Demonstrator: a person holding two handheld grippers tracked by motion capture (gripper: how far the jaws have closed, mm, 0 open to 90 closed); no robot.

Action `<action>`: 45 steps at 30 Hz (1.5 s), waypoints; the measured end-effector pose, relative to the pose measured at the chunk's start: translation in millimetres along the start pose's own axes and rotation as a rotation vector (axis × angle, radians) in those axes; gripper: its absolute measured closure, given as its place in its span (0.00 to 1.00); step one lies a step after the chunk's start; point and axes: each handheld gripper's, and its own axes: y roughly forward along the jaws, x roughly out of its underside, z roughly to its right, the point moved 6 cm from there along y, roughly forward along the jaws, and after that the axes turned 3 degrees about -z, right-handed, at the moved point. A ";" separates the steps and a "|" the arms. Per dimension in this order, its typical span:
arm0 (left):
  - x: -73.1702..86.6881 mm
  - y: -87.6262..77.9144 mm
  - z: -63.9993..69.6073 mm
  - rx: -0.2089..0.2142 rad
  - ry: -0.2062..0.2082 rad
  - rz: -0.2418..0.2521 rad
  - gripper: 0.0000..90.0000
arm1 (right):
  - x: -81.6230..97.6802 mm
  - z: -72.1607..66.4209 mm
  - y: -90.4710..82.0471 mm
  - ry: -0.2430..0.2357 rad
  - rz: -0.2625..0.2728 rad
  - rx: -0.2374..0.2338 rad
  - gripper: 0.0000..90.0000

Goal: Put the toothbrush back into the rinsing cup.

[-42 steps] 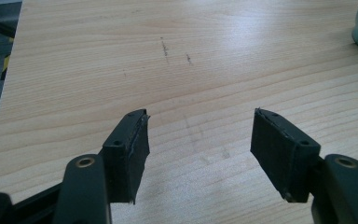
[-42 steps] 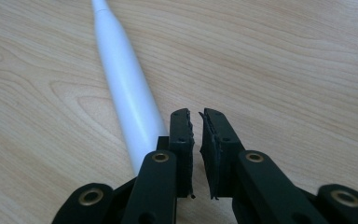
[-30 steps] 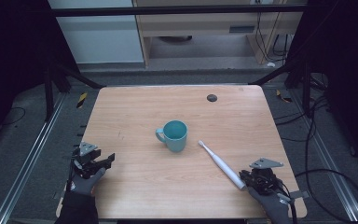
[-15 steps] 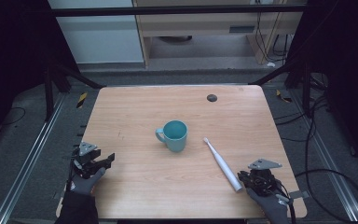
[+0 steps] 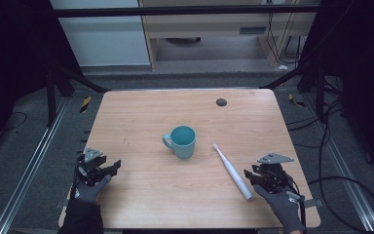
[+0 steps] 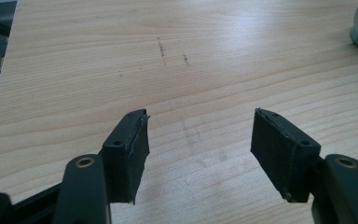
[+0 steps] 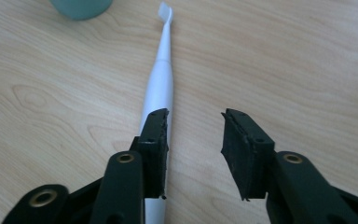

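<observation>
White electric toothbrush (image 5: 232, 171) is seen lying released on the wooden table (image 5: 141, 117) beside the teal mug (image 5: 182, 141), the right gripper (image 7: 193, 147) just opened, nothing between its jaws.

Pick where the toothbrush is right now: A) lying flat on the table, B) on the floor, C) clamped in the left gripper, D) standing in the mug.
A: the toothbrush lies flat on the table, right of the mug, with its head toward the mug, and the right gripper is open beside its handle.
</observation>
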 end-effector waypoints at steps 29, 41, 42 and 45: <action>1.4 1.2 -1.2 0.004 0.004 -0.010 0.40 | -45.9 -24.6 35.1 -0.064 -0.263 -0.004 0.45; 1.9 1.9 -1.5 0.004 0.008 -0.018 0.40 | -37.3 -24.6 58.4 -0.082 -0.368 -0.008 0.50; 1.9 1.9 -1.5 0.003 0.008 -0.018 0.40 | -37.1 -25.2 59.5 -0.078 -0.373 -0.010 0.50; 1.9 1.8 -1.6 0.003 0.008 -0.018 0.40 | -35.7 -25.3 63.8 -0.079 -0.395 -0.017 0.51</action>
